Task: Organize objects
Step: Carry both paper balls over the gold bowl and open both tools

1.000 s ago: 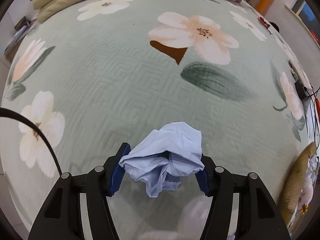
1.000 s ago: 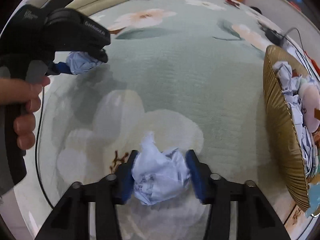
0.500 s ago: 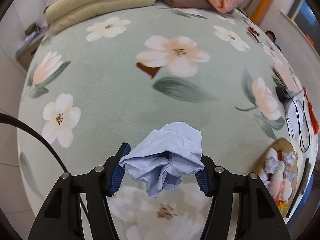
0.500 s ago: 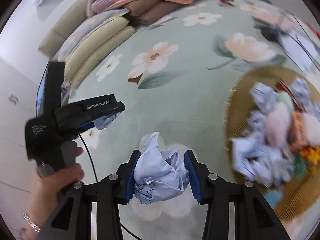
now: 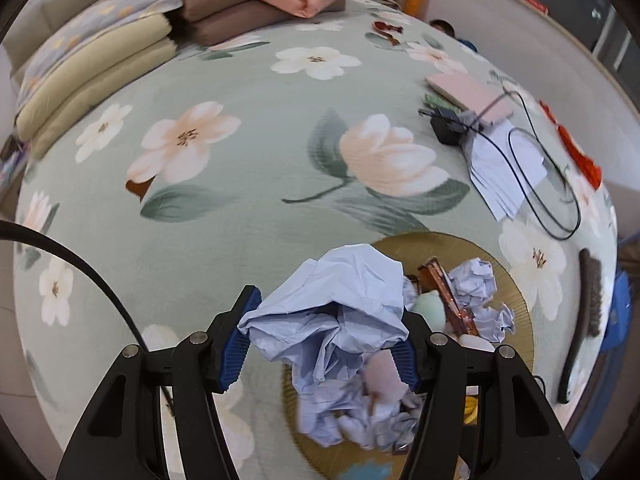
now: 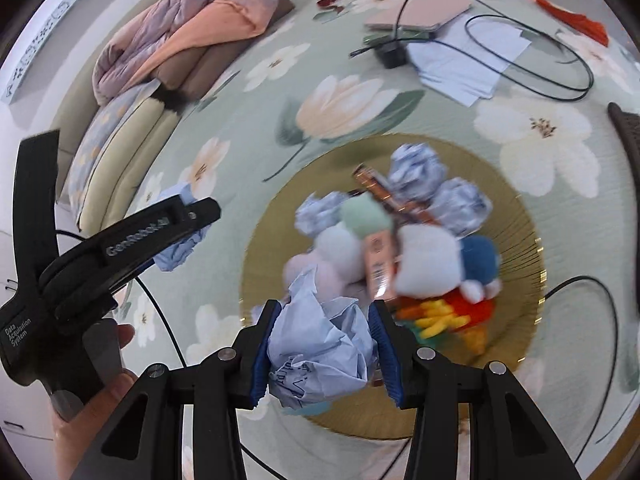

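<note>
Your left gripper [image 5: 324, 338] is pinching a crumpled ball of pale blue paper [image 5: 340, 304]; both blue pads press into its sides and the paper bulges up above them. In this view the ball hangs over the near left part of the round gold tray [image 5: 516, 300], which lies on the green bedspread with big flowers [image 5: 224, 208].

Your right gripper [image 6: 324, 350] is also closed on 1 crumpled paper ball [image 6: 320, 344], this one with some dark writing on its near side. It sits between the 2 pads, over the near left rim of the tray [image 6: 516, 216]. From this camera your left gripper [image 6: 192, 216] is seen at the left, above the bedspread just beside the tray, with your hand [image 6: 116, 364] around its black handle.

The tray already holds several paper balls [image 6: 416, 176], a pale green soft thing [image 6: 366, 216], white and blue plush [image 6: 432, 264], some red and yellow pieces and a long copper-coloured wrapper; the picture is blurred there, so I cannot name these surely.

Farther right on the bed lie white sheets of paper [image 5: 508, 168], a black cable, a black charger [image 5: 446, 130] and a pink flat case [image 5: 468, 94]. At the far left are folded quilts and cushions [image 5: 92, 72]
</note>
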